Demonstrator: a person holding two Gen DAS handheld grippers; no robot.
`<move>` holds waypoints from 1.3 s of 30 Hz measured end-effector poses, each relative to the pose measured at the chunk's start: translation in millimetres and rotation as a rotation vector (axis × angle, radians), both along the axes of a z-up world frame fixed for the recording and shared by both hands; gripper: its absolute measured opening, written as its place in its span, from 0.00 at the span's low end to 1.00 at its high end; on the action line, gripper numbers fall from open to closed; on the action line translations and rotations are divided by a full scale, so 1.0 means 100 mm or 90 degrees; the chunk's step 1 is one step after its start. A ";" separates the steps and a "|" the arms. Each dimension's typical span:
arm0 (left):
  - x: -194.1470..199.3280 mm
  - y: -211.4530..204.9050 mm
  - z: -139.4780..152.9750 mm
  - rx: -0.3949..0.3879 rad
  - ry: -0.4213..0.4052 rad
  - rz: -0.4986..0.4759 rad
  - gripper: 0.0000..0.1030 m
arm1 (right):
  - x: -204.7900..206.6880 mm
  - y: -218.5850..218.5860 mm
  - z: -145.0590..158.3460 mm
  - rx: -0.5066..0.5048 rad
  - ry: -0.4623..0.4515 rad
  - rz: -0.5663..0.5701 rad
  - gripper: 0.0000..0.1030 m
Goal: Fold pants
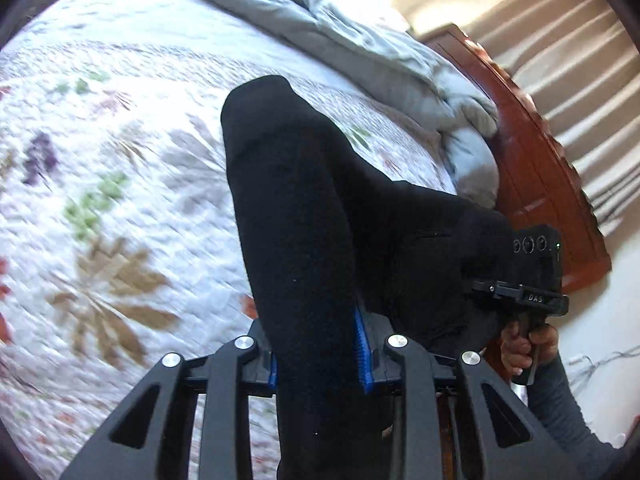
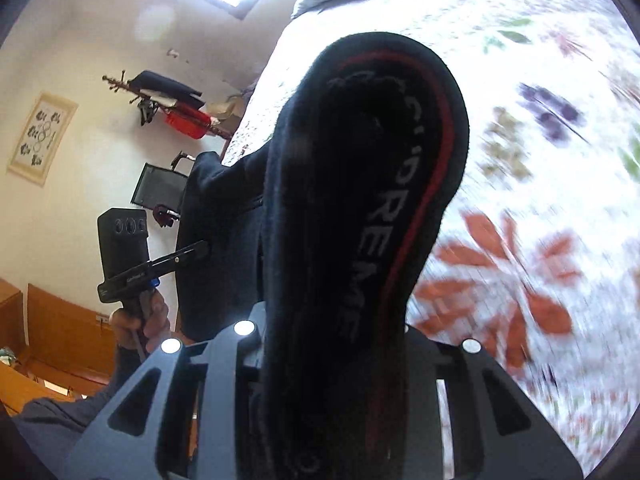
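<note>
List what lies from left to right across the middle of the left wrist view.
Floral quilt → black pants held up in the left gripper → right gripper → wooden headboard → curtain.

Both wrist views close above bed (image 1: 120, 200), facing down along fingers; share pants (image 1: 304, 216), bedspread.

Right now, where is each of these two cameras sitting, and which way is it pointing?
Left wrist view: sits on the left claw, looking along it over black pants clamped in it, toward the floral bedspread; the right claw and right hand show.
Right wrist view: sits on the right claw, looking along the pants' waistband over the bed; the left claw and left hand show.
Shared: the pants, the bedspread, the grey duvet.
</note>
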State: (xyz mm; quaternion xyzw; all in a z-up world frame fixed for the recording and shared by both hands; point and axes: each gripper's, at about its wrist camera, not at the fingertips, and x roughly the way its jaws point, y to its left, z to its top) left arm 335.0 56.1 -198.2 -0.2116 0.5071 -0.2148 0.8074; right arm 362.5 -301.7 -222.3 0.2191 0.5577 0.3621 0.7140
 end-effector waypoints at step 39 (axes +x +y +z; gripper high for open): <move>0.10 1.11 -0.74 -0.068 -0.136 0.270 0.81 | 2.04 1.78 -0.79 -0.065 0.039 -0.071 0.16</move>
